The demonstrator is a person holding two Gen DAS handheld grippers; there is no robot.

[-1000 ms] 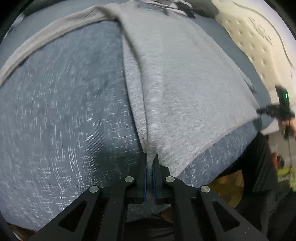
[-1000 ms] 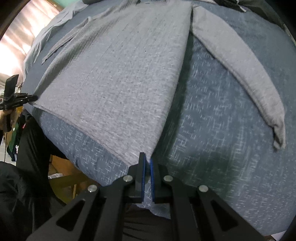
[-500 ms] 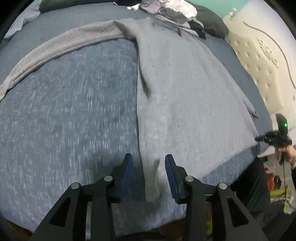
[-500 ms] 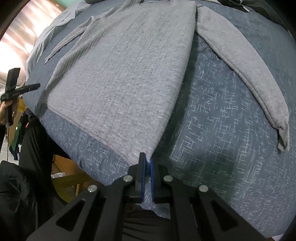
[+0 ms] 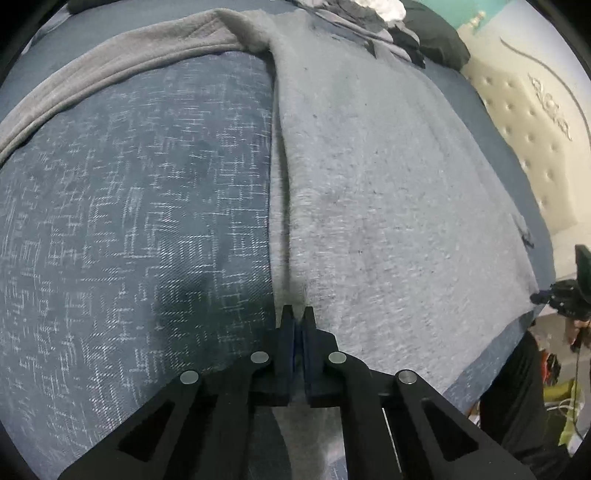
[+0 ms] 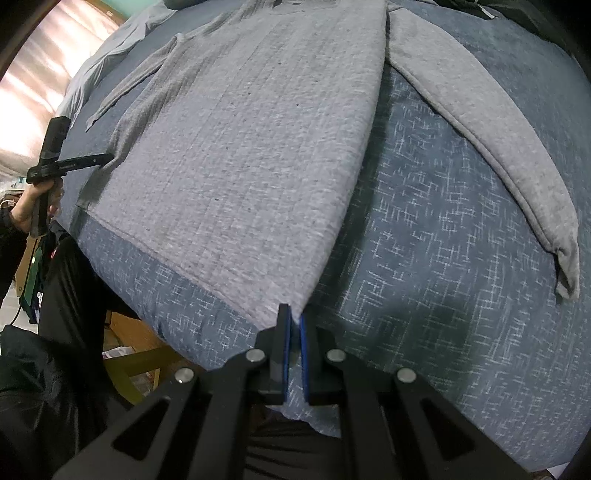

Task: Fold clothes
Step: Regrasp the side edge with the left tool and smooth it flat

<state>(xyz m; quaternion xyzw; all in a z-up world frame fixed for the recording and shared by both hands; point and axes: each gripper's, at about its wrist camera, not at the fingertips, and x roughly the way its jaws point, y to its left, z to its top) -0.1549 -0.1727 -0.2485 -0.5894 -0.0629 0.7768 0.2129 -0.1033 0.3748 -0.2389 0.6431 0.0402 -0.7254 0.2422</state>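
A grey sweater (image 5: 388, 203) lies flat on the blue patterned bed cover (image 5: 129, 221), its left sleeve (image 5: 110, 74) stretched away to the left. My left gripper (image 5: 298, 314) is closing its jaws tight on the raised fold along the sweater's left side edge, with cloth pinched between the pads. In the right wrist view the sweater (image 6: 251, 147) spreads up and left, and its right sleeve (image 6: 498, 147) lies apart on the cover. My right gripper (image 6: 291, 314) is shut on the sweater's near hem corner.
A pile of other clothes (image 5: 369, 11) sits at the far end of the bed, beside a cream tufted headboard (image 5: 535, 129). The person's dark trousers (image 6: 55, 332) and a wooden frame (image 6: 129, 362) are at the bed's near edge. A hand (image 6: 29, 206) holds the left tool.
The left gripper let go of the sweater's edge, opened wide, shifted along the side fold, and has shut on it again. The right gripper kept still, shut on the hem corner.
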